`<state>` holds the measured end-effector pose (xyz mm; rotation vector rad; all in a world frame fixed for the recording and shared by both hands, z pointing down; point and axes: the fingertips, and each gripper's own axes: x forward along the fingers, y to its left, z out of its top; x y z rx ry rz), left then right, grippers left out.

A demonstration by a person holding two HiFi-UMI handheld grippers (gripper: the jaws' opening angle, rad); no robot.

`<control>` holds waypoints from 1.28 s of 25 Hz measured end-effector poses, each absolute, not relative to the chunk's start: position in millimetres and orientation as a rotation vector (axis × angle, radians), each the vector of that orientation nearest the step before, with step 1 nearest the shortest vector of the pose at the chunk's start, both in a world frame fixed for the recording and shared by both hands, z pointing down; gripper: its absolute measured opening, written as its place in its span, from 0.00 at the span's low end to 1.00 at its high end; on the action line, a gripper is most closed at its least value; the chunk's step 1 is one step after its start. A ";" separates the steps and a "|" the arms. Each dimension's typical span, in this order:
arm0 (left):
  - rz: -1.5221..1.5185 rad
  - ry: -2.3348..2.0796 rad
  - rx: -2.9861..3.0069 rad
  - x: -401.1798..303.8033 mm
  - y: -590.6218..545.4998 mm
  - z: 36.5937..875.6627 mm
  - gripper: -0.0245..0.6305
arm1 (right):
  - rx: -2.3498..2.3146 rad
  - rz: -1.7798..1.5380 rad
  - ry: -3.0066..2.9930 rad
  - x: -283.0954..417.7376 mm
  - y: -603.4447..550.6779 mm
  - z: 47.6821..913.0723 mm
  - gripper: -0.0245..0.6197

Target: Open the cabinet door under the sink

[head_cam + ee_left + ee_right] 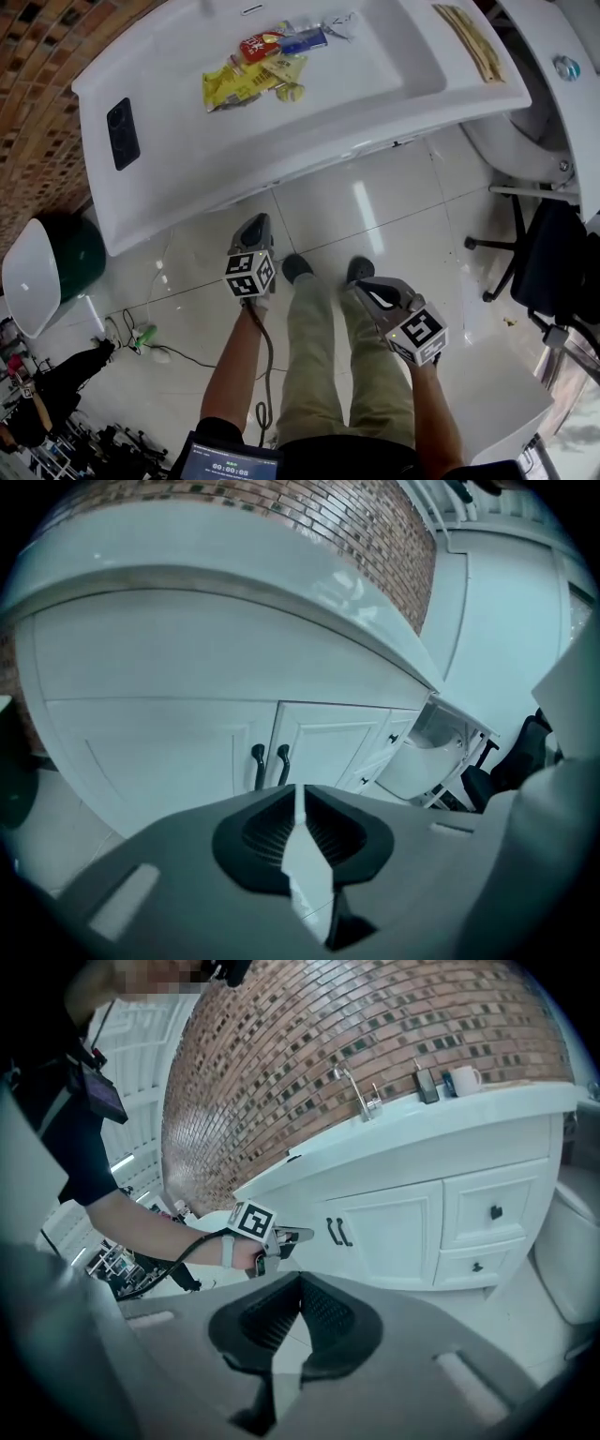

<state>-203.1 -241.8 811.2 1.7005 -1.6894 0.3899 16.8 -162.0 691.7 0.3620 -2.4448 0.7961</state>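
The white cabinet under the sink fills the left gripper view, its two doors (159,752) closed, with a pair of black handles (270,763) side by side at the seam. My left gripper (299,803) points at those handles from a short way off, jaws a narrow slit apart with nothing between them. From the head view, the left gripper (254,225) hangs just in front of the vanity's edge. My right gripper (361,289) is held lower and further back, shut and empty. The right gripper view shows the handles (335,1231) and the left gripper (291,1235) near them.
The counter (169,178) carries a black phone (123,133); snack packets (248,80) lie in the sink. Two drawers (495,1211) sit right of the doors. A toilet (525,141) and a black chair (553,262) stand right, a green bin (52,267) left, cables (150,342) on the floor.
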 end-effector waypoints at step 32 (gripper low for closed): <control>0.605 -1.644 1.646 -240.3 -315.8 889.1 0.21 | 0.479 0.925 -2.386 37.3 -159.6 706.3 0.03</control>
